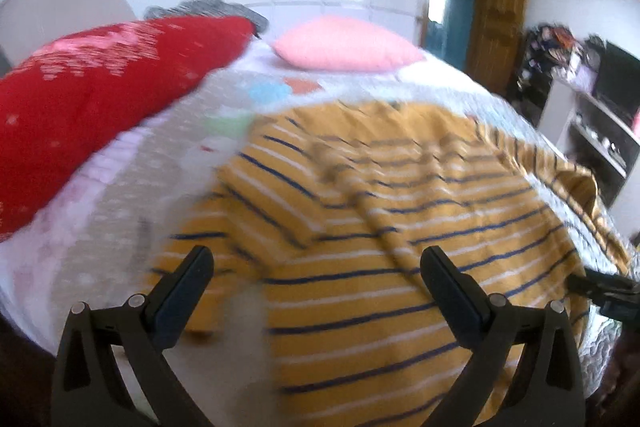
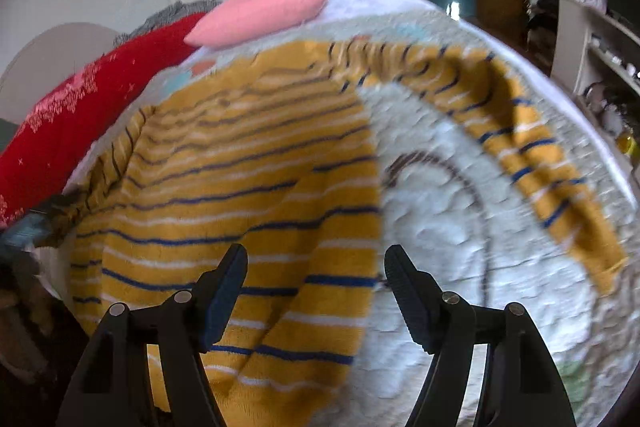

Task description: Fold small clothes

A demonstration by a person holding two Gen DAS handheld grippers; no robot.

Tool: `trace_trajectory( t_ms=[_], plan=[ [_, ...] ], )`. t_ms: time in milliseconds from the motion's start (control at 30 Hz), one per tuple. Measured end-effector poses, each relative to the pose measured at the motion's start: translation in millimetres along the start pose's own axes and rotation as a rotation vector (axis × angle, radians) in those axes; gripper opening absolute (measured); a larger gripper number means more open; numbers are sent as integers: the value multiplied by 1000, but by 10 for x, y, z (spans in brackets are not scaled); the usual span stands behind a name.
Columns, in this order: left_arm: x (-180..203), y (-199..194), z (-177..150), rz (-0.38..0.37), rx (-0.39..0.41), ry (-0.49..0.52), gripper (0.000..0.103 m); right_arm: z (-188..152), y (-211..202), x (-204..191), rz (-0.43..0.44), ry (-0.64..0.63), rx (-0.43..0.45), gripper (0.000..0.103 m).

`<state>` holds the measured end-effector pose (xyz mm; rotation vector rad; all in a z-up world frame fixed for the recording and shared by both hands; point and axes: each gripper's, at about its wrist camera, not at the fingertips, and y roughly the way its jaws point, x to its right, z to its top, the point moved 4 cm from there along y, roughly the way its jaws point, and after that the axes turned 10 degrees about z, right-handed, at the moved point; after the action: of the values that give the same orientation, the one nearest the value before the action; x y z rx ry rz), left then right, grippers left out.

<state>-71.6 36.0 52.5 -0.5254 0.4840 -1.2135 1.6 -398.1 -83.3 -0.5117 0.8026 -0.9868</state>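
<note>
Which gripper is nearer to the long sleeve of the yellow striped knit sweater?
Right. The right gripper hovers beside that sleeve; the left gripper is over the sweater's opposite side.

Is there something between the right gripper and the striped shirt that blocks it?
Nothing visible does. The right gripper is open, with nothing between its jaws, and the yellow striped shirt lies spread on the bed cover directly ahead of it. The pink pillow and red blanket lie farther away, beyond the shirt.

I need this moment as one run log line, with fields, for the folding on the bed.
stage: fold not started | striped shirt: spread on bed | left hand-held gripper: open, empty | right hand-held gripper: open, empty
</note>
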Motion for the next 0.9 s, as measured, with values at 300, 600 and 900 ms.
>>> trace_trajectory(
  t_ms=[300, 600, 900],
  plan=[
    [-1204, 622, -54, 82, -181, -150, 103, -11, 196, -63, -54, -12, 27, 97],
    [-793, 1140, -56, -39, -270, -65, 81, -47, 168, -30, -25, 37, 141, 103],
    [-1365, 1201, 390, 273, -223, -69, 8, -26, 257, -102, -75, -7, 84, 103]
  ],
)
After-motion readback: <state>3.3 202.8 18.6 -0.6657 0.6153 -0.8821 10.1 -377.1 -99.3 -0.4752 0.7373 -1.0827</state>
